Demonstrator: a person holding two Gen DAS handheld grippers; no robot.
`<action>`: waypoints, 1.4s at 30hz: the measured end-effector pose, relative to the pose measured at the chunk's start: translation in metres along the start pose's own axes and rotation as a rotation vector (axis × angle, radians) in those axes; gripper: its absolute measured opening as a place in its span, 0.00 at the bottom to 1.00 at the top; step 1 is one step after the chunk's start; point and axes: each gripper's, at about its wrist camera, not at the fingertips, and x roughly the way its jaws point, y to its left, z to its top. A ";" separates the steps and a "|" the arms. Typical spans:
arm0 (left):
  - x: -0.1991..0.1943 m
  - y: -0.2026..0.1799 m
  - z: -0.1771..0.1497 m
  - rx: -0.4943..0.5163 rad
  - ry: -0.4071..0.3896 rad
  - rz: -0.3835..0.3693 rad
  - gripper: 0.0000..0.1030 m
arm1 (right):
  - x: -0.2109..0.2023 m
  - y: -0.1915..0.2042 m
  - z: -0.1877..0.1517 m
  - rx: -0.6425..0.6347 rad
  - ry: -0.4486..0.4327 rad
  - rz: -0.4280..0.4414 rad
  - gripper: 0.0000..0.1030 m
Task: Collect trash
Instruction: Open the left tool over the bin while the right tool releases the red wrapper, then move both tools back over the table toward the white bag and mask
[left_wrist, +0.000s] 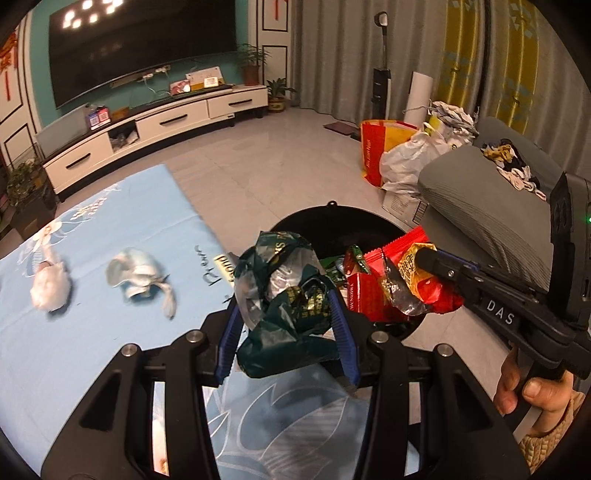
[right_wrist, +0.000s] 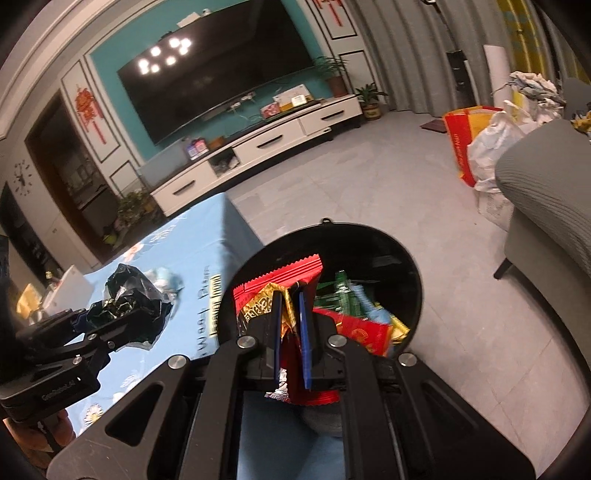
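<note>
The left gripper (left_wrist: 291, 328) has its blue fingers partly apart and pressed against both sides of a crumpled dark green plastic bag (left_wrist: 286, 295), which it holds up at the edge of the table, right beside the black bin (left_wrist: 332, 221). The right gripper (right_wrist: 291, 328) is squeezed all the way together on a red and gold snack wrapper (right_wrist: 280, 280), and it carries that wrapper over the open mouth of the bin. A person's hand (left_wrist: 532, 391) grips the handle of the right tool at the lower right.

Inside the bin lie more wrappers, red and green ones among them (right_wrist: 354, 306). The bin stands on the tiled floor against the side of the table, which is covered by a light blue cloth (left_wrist: 110, 229). Two pieces of trash lie on the cloth: a crumpled white tissue (left_wrist: 50, 286) and, near it, a crumpled pale blue wad (left_wrist: 142, 275).
</note>
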 end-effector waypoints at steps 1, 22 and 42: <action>0.005 -0.001 0.002 0.001 0.003 -0.007 0.45 | 0.003 -0.003 0.000 0.006 0.002 -0.005 0.09; 0.062 -0.005 0.018 0.012 0.012 -0.036 0.81 | 0.044 -0.037 0.014 0.126 0.030 -0.007 0.50; -0.008 0.090 -0.077 -0.246 0.161 0.123 0.97 | 0.018 0.020 -0.013 0.038 0.147 0.037 0.90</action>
